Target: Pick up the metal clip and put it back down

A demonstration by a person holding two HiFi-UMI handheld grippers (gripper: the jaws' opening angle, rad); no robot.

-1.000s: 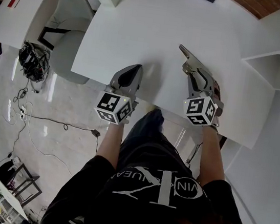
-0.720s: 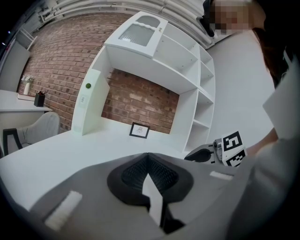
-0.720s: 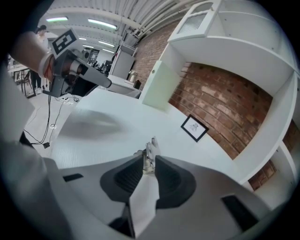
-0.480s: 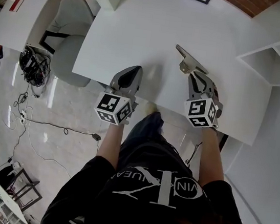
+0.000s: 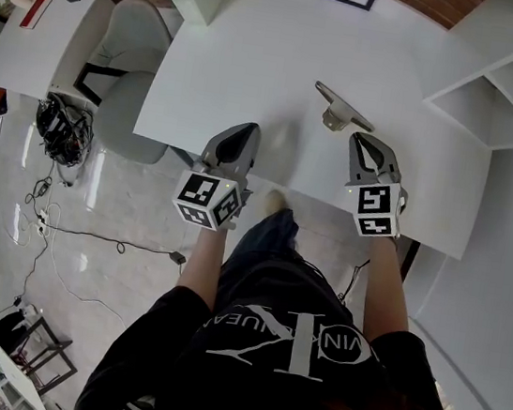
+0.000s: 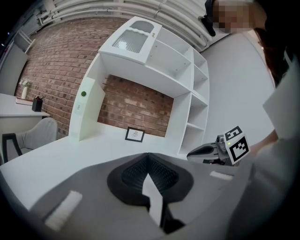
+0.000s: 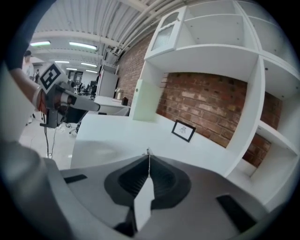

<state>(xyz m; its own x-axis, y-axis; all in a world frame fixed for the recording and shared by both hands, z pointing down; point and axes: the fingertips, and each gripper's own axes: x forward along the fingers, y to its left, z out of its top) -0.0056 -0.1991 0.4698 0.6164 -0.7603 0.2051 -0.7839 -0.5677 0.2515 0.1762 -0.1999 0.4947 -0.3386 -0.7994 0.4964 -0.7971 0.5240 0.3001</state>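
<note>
Desk (image 5: 258, 57): metal clip (image 5: 343, 111) seemingly beside right gripper (image 5: 359, 140)

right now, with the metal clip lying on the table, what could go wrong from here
1. The metal clip lies just ahead of the right hand-held gripper, whose jaws are shut. A forward nudge could shove it across the smooth white table instead of gripping it.
2. The clip seems to rest with one long arm raised, so a glancing touch might tip or spin it.
</note>
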